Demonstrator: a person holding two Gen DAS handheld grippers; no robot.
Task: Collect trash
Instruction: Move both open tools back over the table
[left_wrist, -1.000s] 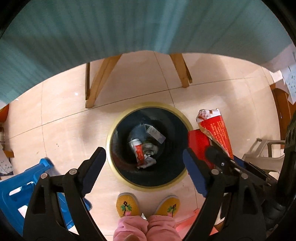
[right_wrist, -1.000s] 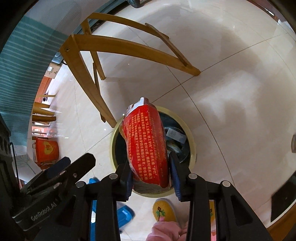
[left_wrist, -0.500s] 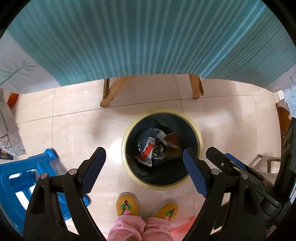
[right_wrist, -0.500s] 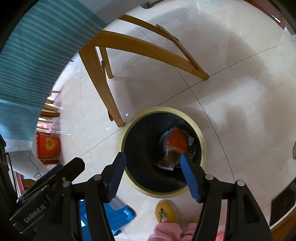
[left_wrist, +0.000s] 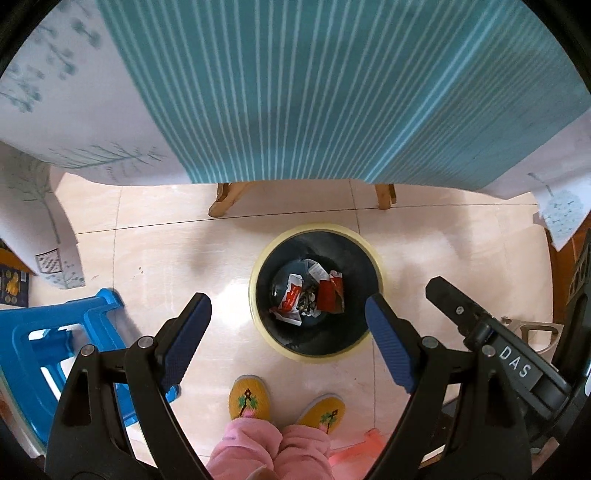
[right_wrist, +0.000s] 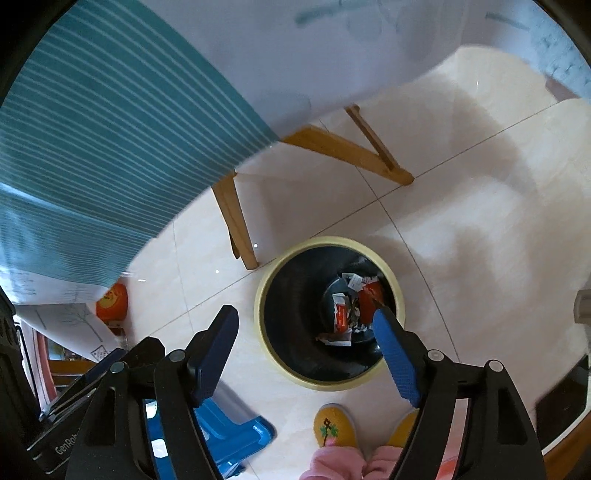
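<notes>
Both claws, left gripper and right gripper, hang apart, empty, above the bin; next, lift clear to seek more trash.

Left black plastic two-finger gripper: blue ribbed pads, silver pivot screws; right black plastic two-finger gripper matches. White "DAS" lettering on right unit, "GenRob…" on left. Pink fleece trouser legs; yellow embroidered slippers.
</notes>
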